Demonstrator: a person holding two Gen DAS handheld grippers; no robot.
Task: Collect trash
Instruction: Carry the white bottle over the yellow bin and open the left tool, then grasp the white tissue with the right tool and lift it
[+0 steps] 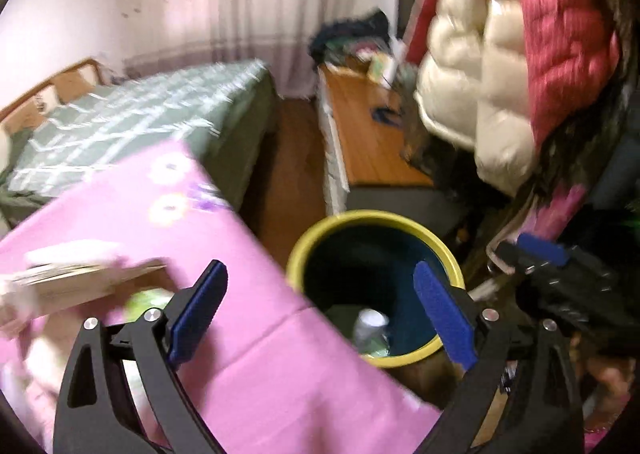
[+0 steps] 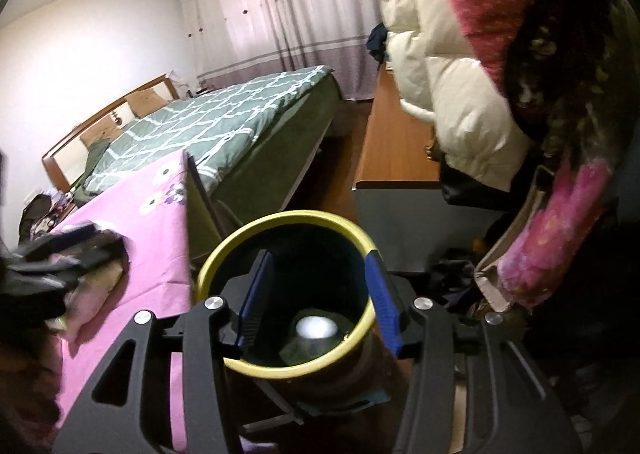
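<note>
bin [image 2: 224,254] mouth open above — pink table [image 2: 152,238] flanks it.

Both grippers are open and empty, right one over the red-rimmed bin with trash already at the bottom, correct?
Not quite: the bin has a yellow rim, not red, as the right wrist view shows. The rest holds: right gripper and left gripper open and empty, trash at the bottom.

No legible text or labels anywhere

Yellow-rimmed dark bin [image 2: 286,290] upright, holding perhaps a crumpled bottle [image 2: 316,328].
</note>
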